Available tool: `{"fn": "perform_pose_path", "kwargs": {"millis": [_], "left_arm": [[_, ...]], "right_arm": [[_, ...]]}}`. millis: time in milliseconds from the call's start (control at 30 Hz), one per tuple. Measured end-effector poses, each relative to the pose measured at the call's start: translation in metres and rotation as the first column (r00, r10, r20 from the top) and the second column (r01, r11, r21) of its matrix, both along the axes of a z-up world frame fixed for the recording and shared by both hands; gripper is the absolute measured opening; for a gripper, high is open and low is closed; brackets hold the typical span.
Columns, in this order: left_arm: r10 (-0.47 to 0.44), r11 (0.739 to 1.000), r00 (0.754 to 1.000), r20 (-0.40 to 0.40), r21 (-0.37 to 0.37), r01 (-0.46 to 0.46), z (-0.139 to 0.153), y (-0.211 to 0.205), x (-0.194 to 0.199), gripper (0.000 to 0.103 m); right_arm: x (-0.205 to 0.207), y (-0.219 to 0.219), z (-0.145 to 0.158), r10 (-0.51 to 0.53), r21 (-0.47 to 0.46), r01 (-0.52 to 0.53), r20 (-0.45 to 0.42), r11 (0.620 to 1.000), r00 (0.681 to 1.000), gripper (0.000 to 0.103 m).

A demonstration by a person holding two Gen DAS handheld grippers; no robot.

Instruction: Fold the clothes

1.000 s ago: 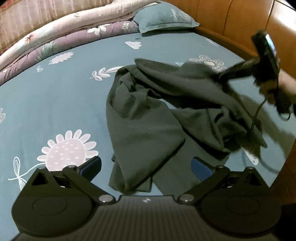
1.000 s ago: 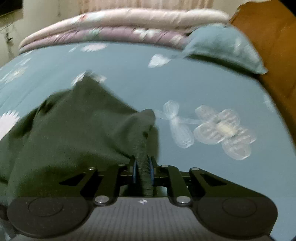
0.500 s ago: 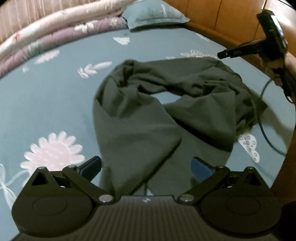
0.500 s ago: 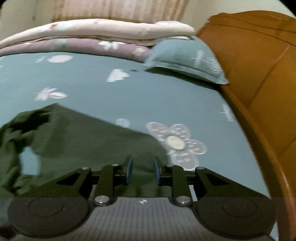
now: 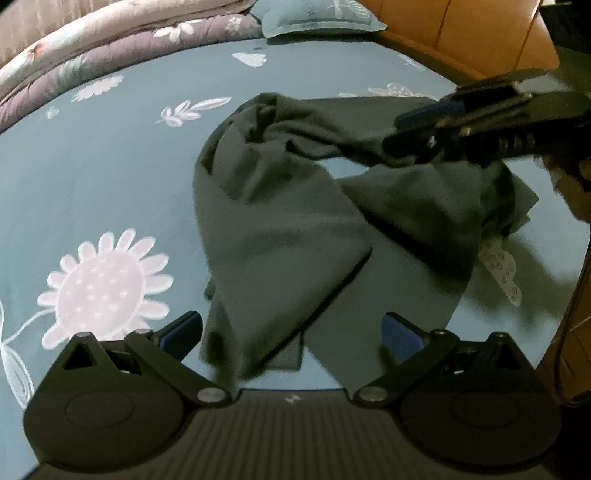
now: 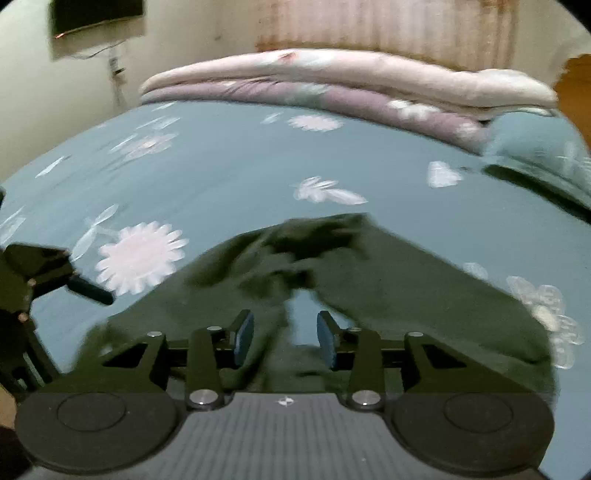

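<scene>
A dark green garment (image 5: 280, 221) lies crumpled on the teal floral bedsheet (image 5: 92, 177). It also shows in the right wrist view (image 6: 388, 280). My left gripper (image 5: 291, 336) is open and empty, low over the garment's near end. My right gripper (image 6: 285, 334) is open and empty, hovering over the garment's right part. It shows in the left wrist view (image 5: 436, 118) at the right, above the cloth. The left gripper shows at the left edge of the right wrist view (image 6: 33, 280).
Folded pink and purple quilts (image 5: 110, 48) and a teal pillow (image 5: 317, 16) lie at the far side of the bed. A wooden headboard (image 5: 461, 40) runs along the right. A black cable (image 5: 570, 314) hangs at the right edge.
My right gripper let go of the garment, opened wider, and swung left over the cloth. The garment dropped flat. The left gripper stayed open and shifted a little.
</scene>
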State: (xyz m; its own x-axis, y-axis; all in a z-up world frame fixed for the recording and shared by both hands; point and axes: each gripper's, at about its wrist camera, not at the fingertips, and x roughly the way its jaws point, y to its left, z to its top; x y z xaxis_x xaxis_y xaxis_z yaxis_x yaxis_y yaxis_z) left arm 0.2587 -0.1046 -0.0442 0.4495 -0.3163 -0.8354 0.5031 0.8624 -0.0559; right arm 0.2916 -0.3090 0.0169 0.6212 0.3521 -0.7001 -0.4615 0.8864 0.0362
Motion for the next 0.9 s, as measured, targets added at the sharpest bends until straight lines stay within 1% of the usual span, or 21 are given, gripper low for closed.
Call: {"fn": "perform_pose_path", "kwargs": {"millis": [133, 200, 267, 333, 400, 533, 600, 700, 800, 900], "left_arm": [[0.006, 1.0, 0.999, -0.036, 0.001, -0.006, -0.011, 0.013, -0.005, 0.102], [0.005, 1.0, 0.998, -0.061, -0.001, -0.005, -0.021, 0.017, -0.004, 0.102], [0.009, 1.0, 0.996, -0.085, 0.0, -0.009, -0.031, 0.019, -0.001, 0.102], [-0.003, 1.0, 0.998, -0.063, 0.011, 0.004, -0.035, 0.018, -0.002, 0.102], [-0.024, 1.0, 0.999, -0.045, 0.019, 0.025, -0.037, 0.018, -0.003, 0.102], [-0.051, 0.999, 0.999, -0.011, 0.003, 0.051, -0.039, 0.022, -0.003, 0.103], [-0.06, 0.998, 0.998, 0.004, -0.004, 0.061, -0.041, 0.024, -0.003, 0.103], [-0.069, 0.998, 0.997, 0.027, -0.009, 0.069, -0.042, 0.024, -0.004, 0.103], [-0.073, 0.997, 0.997, 0.04, -0.018, 0.074, -0.042, 0.025, -0.003, 0.103], [-0.094, 0.995, 0.992, 0.082, -0.032, 0.097, -0.044, 0.028, -0.005, 0.103]], "right_arm": [[0.0, 0.028, -0.015, 0.098, 0.013, -0.097, -0.07, 0.995, 0.993, 0.047], [0.0, 0.037, -0.026, 0.13, 0.008, -0.13, -0.106, 0.991, 0.986, 0.05], [0.0, 0.044, -0.037, 0.15, 0.008, -0.151, -0.145, 0.989, 0.978, 0.05], [-0.001, 0.048, -0.047, 0.153, 0.007, -0.154, -0.189, 0.988, 0.97, 0.05], [-0.003, 0.051, -0.055, 0.153, -0.005, -0.158, -0.208, 0.987, 0.966, 0.05], [-0.009, 0.052, -0.066, 0.151, -0.005, -0.157, -0.242, 0.988, 0.958, 0.052], [-0.01, 0.052, -0.071, 0.141, -0.008, -0.148, -0.252, 0.989, 0.957, 0.053], [-0.012, 0.05, -0.073, 0.133, 0.011, -0.135, -0.255, 0.991, 0.958, 0.058], [-0.014, 0.049, -0.074, 0.125, 0.025, -0.122, -0.259, 0.992, 0.958, 0.061], [-0.016, 0.05, -0.075, 0.122, 0.029, -0.118, -0.255, 0.993, 0.959, 0.065]]}}
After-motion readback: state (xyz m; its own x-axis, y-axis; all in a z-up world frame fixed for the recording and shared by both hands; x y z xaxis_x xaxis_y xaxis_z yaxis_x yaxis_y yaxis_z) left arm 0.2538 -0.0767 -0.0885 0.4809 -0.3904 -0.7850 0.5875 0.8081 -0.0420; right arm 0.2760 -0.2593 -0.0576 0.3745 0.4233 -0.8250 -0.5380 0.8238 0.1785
